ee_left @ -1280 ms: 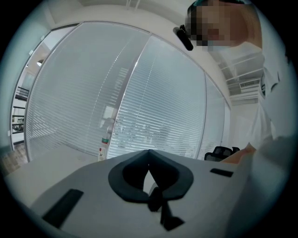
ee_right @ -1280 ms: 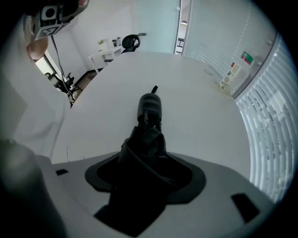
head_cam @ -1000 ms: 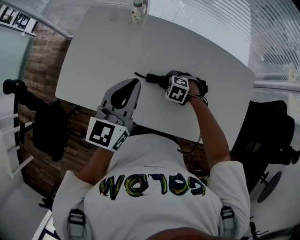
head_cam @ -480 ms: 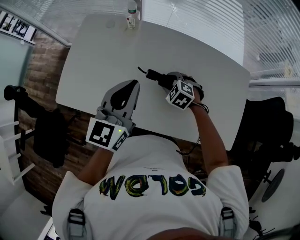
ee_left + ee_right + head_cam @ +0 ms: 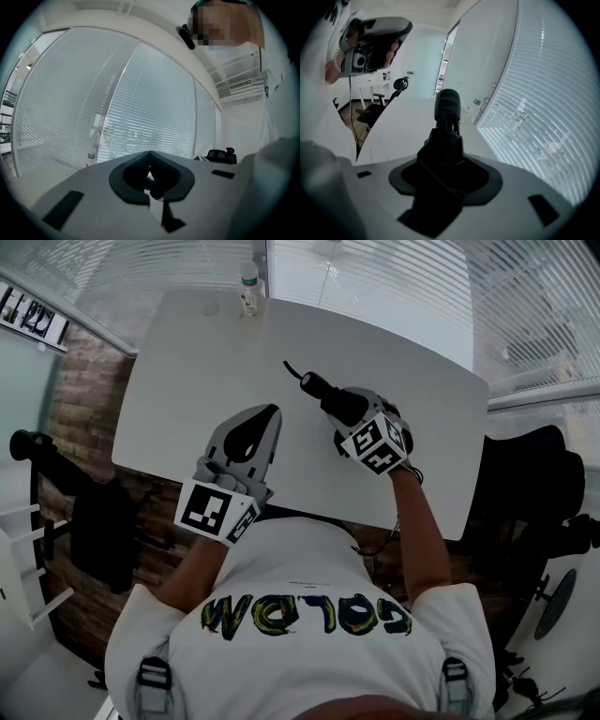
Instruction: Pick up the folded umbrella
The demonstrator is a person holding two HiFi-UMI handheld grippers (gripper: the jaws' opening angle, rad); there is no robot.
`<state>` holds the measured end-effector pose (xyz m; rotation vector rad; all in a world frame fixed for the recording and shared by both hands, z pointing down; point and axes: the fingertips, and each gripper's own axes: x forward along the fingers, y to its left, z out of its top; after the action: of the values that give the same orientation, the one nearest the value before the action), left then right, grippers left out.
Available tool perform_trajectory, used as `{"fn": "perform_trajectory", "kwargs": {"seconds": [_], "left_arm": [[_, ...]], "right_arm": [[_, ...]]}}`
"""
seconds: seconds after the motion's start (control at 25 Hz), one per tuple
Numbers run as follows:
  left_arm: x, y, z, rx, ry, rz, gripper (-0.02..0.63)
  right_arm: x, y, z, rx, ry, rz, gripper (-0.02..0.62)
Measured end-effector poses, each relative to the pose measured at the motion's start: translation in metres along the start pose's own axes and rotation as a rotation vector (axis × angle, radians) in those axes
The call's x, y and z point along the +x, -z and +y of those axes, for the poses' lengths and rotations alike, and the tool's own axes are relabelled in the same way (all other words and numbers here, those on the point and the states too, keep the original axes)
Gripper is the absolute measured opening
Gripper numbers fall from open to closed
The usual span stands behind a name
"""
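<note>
**Chief:** How far along is the pick-up?

**Inspector:** Largely done, in my judgement. The umbrella (image 5: 333,397) is gripped and looks clear of the table (image 5: 187,352). It is tilted, with the handle end pointing away from the person. As far as the views allow, all that is left is to bring it fully up and hold it steady.

**Chief:** Findings, left to right.

**Inspector:**
- **Left gripper (image 5: 270,413):** It hangs over the near part of the table, left of the umbrella and apart from it. Its fingers (image 5: 84,192) are closed tip to tip with nothing between them. It takes no part in the hold.
- **Bottle (image 5: 248,287):** It stands upright at the far edge, well apart from both grippers.
- **Umbrella:** It is right of centre, above the table.
- **Right gripper (image 5: 356,411):** Its fingers (image 5: 520,187) are clamped on the folded black canopy, kept partly apart by its bulk. The handle sticks out beyond them.
- **Chair (image 5: 534,502):** It sits off the table's right side and touches nothing of concern.

**Chief:** Counts?

**Inspector:** One umbrella, one table, one bottle, two grippers and one person. In the head view one chair is confirmed at the right. I cannot identify the dark item off the table's left edge, so I leave it uncounted.
</note>
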<state>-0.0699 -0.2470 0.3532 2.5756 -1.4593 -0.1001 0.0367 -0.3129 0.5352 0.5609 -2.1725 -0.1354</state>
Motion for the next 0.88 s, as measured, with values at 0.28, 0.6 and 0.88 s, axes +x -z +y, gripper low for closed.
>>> {"fn": "perform_trajectory", "kwargs": {"seconds": [0.28, 0.6, 0.88], "left_arm": [[0.010, -0.008, -0.013, 0.018, 0.033, -0.013, 0.011], [0.019, -0.016, -0.022, 0.032, 0.066, -0.025, 0.011], [0.027, -0.022, -0.026, 0.044, 0.084, -0.036, 0.011]], "right_arm": [[-0.049, -0.021, -0.022, 0.190, 0.081, -0.196, 0.210], [-0.101, -0.040, -0.040, 0.318, 0.172, -0.385, 0.210], [-0.152, -0.057, -0.051, 0.400, 0.247, -0.550, 0.210]]}}
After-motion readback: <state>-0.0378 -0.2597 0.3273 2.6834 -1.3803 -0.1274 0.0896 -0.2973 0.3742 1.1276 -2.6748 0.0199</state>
